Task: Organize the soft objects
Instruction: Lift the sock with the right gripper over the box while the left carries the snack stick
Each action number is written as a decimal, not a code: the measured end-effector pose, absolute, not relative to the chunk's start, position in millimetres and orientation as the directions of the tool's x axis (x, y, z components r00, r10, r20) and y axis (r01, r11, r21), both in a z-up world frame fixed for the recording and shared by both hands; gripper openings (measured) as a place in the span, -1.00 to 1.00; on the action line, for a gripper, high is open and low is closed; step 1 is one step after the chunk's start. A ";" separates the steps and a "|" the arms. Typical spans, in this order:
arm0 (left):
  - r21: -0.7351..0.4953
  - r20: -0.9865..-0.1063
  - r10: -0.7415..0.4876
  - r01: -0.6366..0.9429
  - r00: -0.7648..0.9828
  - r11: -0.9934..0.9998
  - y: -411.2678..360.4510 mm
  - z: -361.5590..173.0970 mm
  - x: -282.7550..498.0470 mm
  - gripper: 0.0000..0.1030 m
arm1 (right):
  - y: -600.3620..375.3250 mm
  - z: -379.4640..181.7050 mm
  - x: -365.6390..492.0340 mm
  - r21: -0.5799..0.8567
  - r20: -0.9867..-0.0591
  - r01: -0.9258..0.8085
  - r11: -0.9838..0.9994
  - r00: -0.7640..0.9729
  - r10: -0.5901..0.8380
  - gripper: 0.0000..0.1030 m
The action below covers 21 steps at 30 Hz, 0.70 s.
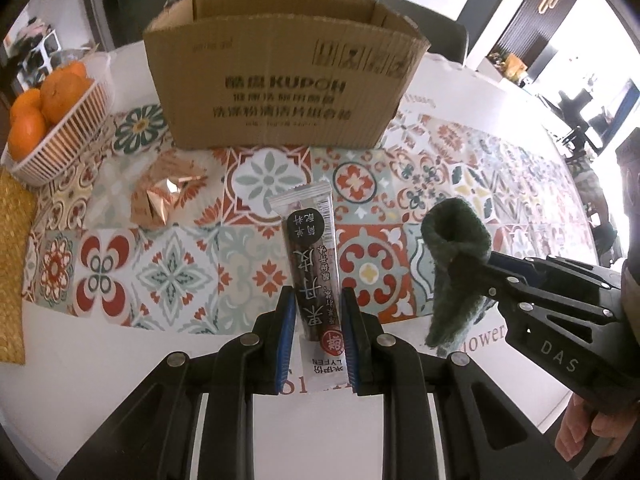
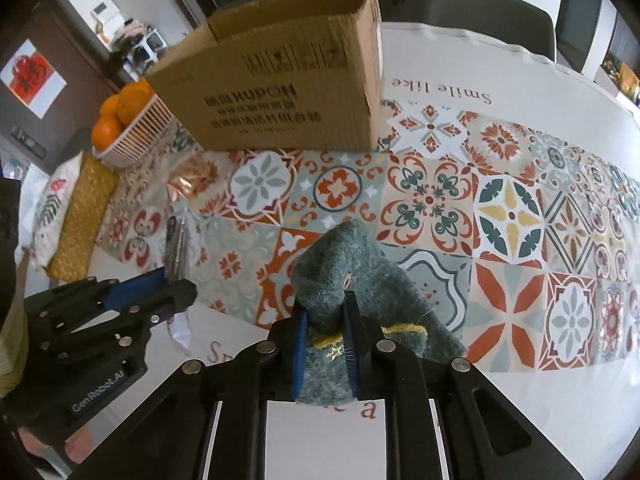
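A: Left tongs [image 1: 316,312]?
B: Clenched on a snack packet [image 1: 310,256], clear wrapper, dark label with Chinese print. Blue pads [image 1: 286,320] press its two long edges near the lower end; the rest sticks out forward, clear of the table [image 1: 120,360].

A: Right tongs [image 2: 326,320]?
B: Clenched on a green knitted sock [image 2: 344,280], fuzzy, yellow trim, small gold star on it. The fabric bunches between the pads and folds over ahead of them. From the left camera the sock hangs off the tong tips, cuff opening up, one end dangling, off the table.

A: The two relative to each other?
B: Near, side by side, not touching. Each camera sees the other tool. A hand [image 1: 580,436] shows at the right tool's grip, low right edge of the left view.

A: Beyond them?
B: Patterned tile mat [image 2: 508,216] on a white tablecloth with lettering. Open cardboard box [image 1: 280,80] stands on the mat's far side, printed face toward the cameras. Can't tell what's inside it.

A: Anything else?
B: Crumpled copper foil wrapper [image 1: 168,192] on the mat, left of the packet, before the box. White slatted basket [image 1: 76,136] of oranges [image 1: 44,108] left of the box. Yellow woven mat [image 1: 14,276] at the far left edge.
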<state>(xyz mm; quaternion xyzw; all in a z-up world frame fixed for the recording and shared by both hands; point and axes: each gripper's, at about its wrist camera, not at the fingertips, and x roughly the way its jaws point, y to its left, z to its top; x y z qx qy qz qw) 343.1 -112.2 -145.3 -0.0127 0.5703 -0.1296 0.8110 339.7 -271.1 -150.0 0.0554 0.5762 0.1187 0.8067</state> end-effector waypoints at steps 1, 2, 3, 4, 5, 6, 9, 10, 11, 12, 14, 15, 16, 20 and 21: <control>-0.171 -0.919 -0.229 0.200 0.321 0.965 -112.1 -142.8 343.2 -0.56 | -269.6 -147.1 339.0 0.227 -0.914 -0.126 0.966 0.316 0.256 -0.66; -0.172 -0.916 -0.233 0.206 0.328 0.963 -110.5 -138.7 343.2 -0.56 | -268.5 -144.0 338.2 0.227 -0.910 -0.124 0.966 0.325 0.256 -0.66; -0.172 -0.913 -0.235 0.209 0.332 0.963 -109.6 -137.0 343.2 -0.56 | -266.9 -139.3 337.3 0.227 -0.907 -0.124 0.966 0.336 0.255 -0.66; -0.172 -0.911 -0.238 0.213 0.338 0.962 -109.5 -135.3 343.6 -0.56 | -265.5 -136.2 336.4 0.226 -0.904 -0.121 0.967 0.344 0.254 -0.66; -0.170 -0.907 -0.240 0.220 0.346 0.960 -108.0 -131.1 344.1 -0.56 | -264.2 -132.6 335.7 0.227 -0.900 -0.119 0.967 0.353 0.255 -0.66; -0.169 -0.904 -0.242 0.225 0.352 0.960 -107.2 -128.3 343.9 -0.56 | -263.0 -129.4 335.5 0.230 -0.897 -0.119 0.966 0.359 0.258 -0.66; -0.187 -0.888 -0.270 0.246 0.371 0.951 -102.4 -116.7 344.5 -0.56 | -259.0 -117.7 334.2 0.241 -0.882 -0.117 0.963 0.387 0.268 -0.66; -0.191 -0.880 -0.281 0.256 0.384 0.948 -100.6 -111.6 344.6 -0.56 | -257.1 -113.1 333.6 0.244 -0.875 -0.117 0.963 0.401 0.271 -0.66; -0.189 -0.876 -0.283 0.263 0.391 0.946 -100.0 -107.9 345.1 -0.56 | -255.5 -108.8 333.1 0.249 -0.868 -0.117 0.961 0.414 0.275 -0.66; -0.183 -0.868 -0.285 0.273 0.407 0.945 -97.9 -101.9 345.5 -0.56 | -253.5 -104.2 333.0 0.253 -0.861 -0.116 0.961 0.426 0.278 -0.66; -0.171 -0.859 -0.283 0.280 0.427 0.945 -94.4 -93.1 347.7 -0.56 | -251.5 -96.9 333.7 0.262 -0.849 -0.109 0.959 0.448 0.282 -0.66; -0.168 -0.855 -0.283 0.283 0.435 0.944 -92.8 -89.2 349.0 -0.56 | -250.0 -92.8 334.3 0.267 -0.841 -0.107 0.958 0.459 0.286 -0.66; -0.167 -0.850 -0.285 0.287 0.443 0.943 -91.1 -85.0 350.3 -0.56 | -247.9 -87.3 335.0 0.273 -0.832 -0.105 0.956 0.473 0.289 -0.66; -0.166 -0.829 -0.294 0.293 0.475 0.942 -83.0 -67.0 356.2 -0.57 | -241.5 -70.8 339.0 0.292 -0.805 -0.107 0.950 0.510 0.305 -0.66; -0.167 -0.825 -0.297 0.294 0.481 0.941 -81.4 -63.7 357.5 -0.57 | -239.8 -65.7 340.2 0.297 -0.796 -0.107 0.949 0.521 0.308 -0.66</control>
